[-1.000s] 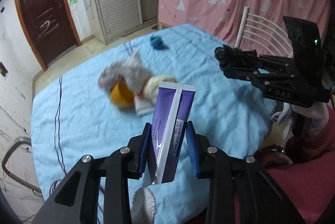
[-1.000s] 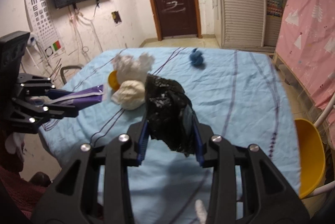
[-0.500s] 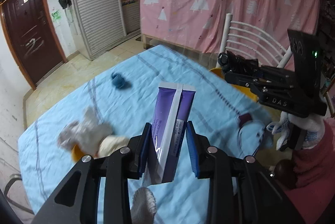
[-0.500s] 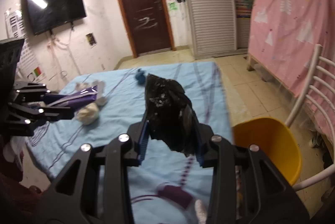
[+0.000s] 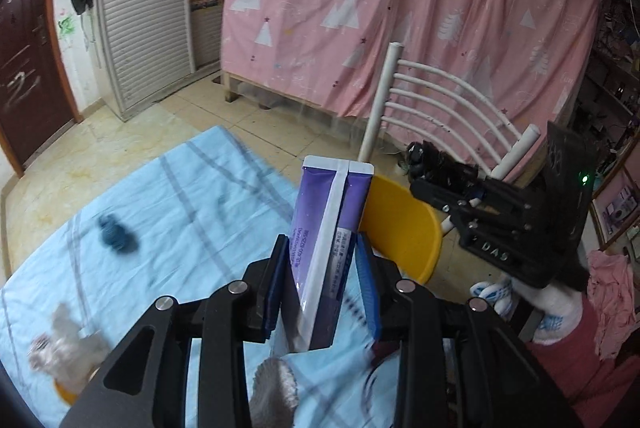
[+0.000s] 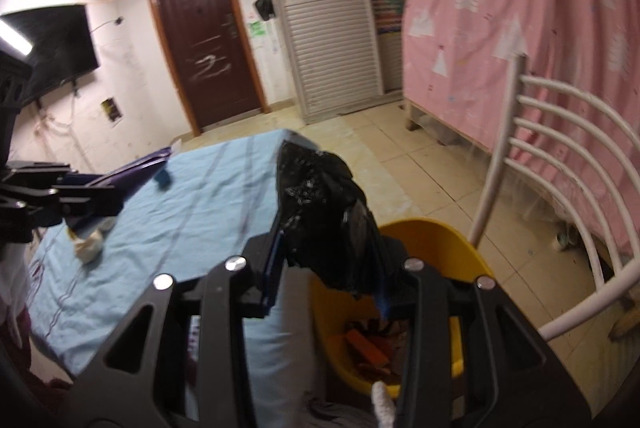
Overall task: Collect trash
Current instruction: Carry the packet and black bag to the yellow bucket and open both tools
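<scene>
The left gripper (image 5: pixel 324 282) has its jaws closed on a purple tube (image 5: pixel 330 240) with a white stripe, held upright with its crimped flat end uppermost; the tube's lower end is hidden between the blue pads, and the small print on its side is too fine to read. The right gripper (image 6: pixel 326 260) has its jaws pressed on a crumpled black plastic bag (image 6: pixel 320 204), which bulges above and hangs below the pads so that the right-hand pad is mostly covered. Directly beneath the bag, in the right wrist view, sits a yellow bin (image 6: pixel 448 240) on the floor beside the surface; part of its opening is hidden by the gripper body, and what lies inside (orange and dark scraps, as far as can be made out) is blurred. The left wrist view shows the same bin (image 5: pixel 400 228) behind the tube, with the right gripper (image 5: pixel 424 158) over its far side, its black load a dark smudge at the tip. A white chair (image 5: pixel 440 100) stands just behind the bin. On the light blue cloth (image 5: pixel 180 208) covering the surface lie a small dark blue object (image 5: pixel 116 234), smeared by motion, and a pale crumpled wad (image 5: pixel 64 344) at the lower left, half cut off by the gripper arm, with a sliver of something orange under it. A pink curtain (image 5: pixel 400 8) fills the background.
</scene>
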Available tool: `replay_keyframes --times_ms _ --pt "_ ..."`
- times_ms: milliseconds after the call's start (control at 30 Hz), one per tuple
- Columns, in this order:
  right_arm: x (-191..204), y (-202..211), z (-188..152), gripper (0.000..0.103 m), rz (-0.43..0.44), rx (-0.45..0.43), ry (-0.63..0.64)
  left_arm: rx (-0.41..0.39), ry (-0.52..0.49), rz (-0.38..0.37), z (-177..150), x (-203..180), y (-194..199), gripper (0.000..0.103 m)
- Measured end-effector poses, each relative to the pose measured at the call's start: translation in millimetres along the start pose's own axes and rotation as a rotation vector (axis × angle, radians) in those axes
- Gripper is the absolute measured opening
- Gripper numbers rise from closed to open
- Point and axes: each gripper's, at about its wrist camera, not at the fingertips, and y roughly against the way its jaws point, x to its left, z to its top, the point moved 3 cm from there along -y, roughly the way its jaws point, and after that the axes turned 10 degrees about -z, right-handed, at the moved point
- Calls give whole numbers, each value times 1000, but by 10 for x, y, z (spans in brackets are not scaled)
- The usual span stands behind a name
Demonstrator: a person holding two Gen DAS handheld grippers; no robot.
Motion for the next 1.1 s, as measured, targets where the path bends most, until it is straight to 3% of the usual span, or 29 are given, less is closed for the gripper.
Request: replay_keyframes --times_ms 300,333,400,433,633,800,1100 --pt "-471 -363 -165 38 -95 49 -70 58 17 -53 320 -320 -691 24" --pt "-510 -396 -184 41 -98 55 -78 63 22 -54 344 -336 -751 24" --pt "-594 -423 -215 70 -103 54 -93 78 27 -61 379 -388 -886 24" --pt "-639 -439 -216 74 -103 52 -104 84 31 -60 403 -417 -964 24" --pt "-863 -445 -238 74 -104 52 -165 115 57 -61 461 -490 -1262 30" --pt "-917 -393 -228 75 -110 43 -202 126 81 -66 462 -520 -1334 58" --pt "-749 -310 -177 81 -67 24 -197 68 114 -67 408 -506 -988 60"
